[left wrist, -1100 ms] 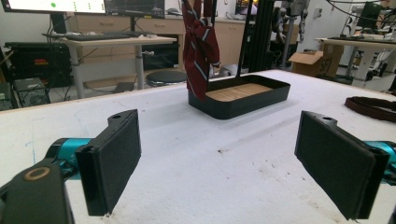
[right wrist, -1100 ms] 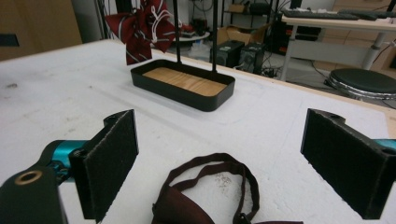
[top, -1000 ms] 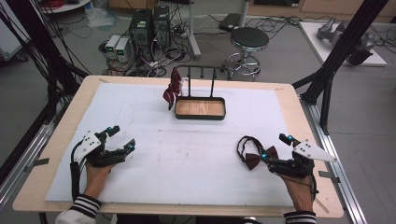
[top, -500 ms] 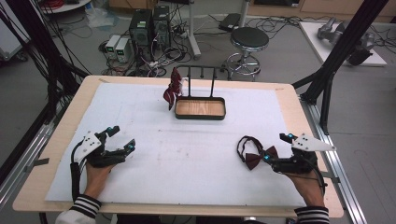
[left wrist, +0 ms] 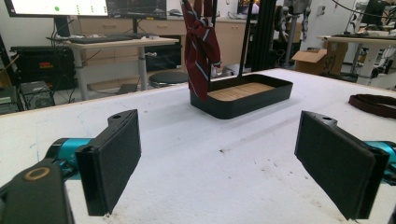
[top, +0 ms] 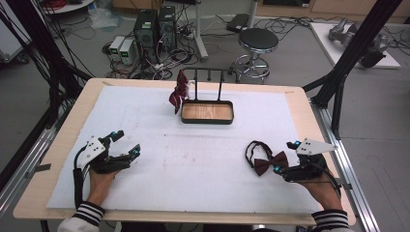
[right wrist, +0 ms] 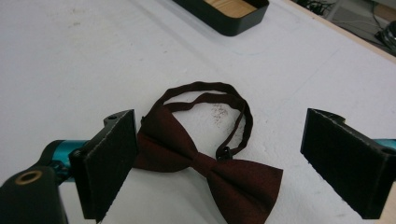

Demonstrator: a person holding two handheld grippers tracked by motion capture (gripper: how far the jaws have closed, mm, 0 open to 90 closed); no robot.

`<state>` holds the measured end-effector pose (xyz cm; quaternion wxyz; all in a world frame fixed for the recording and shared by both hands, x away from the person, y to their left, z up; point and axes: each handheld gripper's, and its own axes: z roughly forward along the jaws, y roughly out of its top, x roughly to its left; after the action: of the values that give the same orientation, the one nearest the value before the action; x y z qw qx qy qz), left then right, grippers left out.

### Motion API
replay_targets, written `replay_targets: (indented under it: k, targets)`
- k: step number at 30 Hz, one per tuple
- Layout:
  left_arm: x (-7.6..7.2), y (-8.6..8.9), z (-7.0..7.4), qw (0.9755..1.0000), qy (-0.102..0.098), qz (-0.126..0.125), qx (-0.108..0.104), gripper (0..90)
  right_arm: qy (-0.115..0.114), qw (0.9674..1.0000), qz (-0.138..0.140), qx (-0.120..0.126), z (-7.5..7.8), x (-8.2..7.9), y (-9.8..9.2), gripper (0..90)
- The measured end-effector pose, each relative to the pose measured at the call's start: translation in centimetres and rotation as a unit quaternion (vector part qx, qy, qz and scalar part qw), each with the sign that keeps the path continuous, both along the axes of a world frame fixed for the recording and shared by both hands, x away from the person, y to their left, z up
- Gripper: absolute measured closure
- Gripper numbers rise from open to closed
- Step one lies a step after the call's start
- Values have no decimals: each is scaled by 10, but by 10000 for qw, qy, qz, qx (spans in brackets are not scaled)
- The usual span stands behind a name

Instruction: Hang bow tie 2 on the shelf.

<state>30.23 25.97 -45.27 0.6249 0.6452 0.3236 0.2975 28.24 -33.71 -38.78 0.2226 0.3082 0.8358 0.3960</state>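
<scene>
White sheeting (top: 193,169) is covering the wooden table (top: 309,104) in the high view, with computers and a stool standing on the grey floor beyond; the left gripper (top: 126,149) and right gripper (top: 282,158) are resting near the front edge. Ahead of the left gripper's wide-apart jaws, a black tray (left wrist: 243,97) is sitting across bare sheet. Between the right gripper's spread jaws, the maroon bow tie (right wrist: 205,163) is lying flat, unclamped.

Open white mat (top: 203,164) lies between both grippers, unobstructed. Black tray (top: 207,112) with its upright rack and hanging striped tie (top: 178,92) blocks the far centre. The bow tie (right wrist: 205,163) apparently lies just ahead of the right gripper (right wrist: 219,163), between its spread jaws.
</scene>
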Motion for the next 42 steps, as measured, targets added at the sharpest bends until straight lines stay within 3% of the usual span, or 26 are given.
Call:
replay_targets:
  k: [9, 19, 27, 29, 31, 33, 42]
  targets:
    - [0, 0, 0, 10000, 1, -5, 3, 149, 227, 9990, 256, -286, -7, 6, 3, 161]
    - [0, 0, 0, 10000, 11, -10, 10, 149, 525, 9940, 506, -817, -18, 16, 11, 204]
    - [0, 0, 0, 10000, 18, -21, 16, 149, 592, 9912, 671, -980, -22, 20, 15, 256]
    - [0, 0, 0, 10000, 11, -15, 16, 149, 648, 9882, 763, -1157, -24, 22, 16, 274]
    - [0, 0, 0, 10000, 8, -14, 13, 149, 662, 9877, 759, -1192, -25, 22, 17, 274]
    - [0, 0, 0, 10000, 18, -9, 12, 149, 615, 9859, 795, -1339, -26, 23, 18, 283]
    - [0, 0, 0, 10000, 26, -4, 24, 150, 552, 9827, 824, -1567, -28, 24, 20, 333]
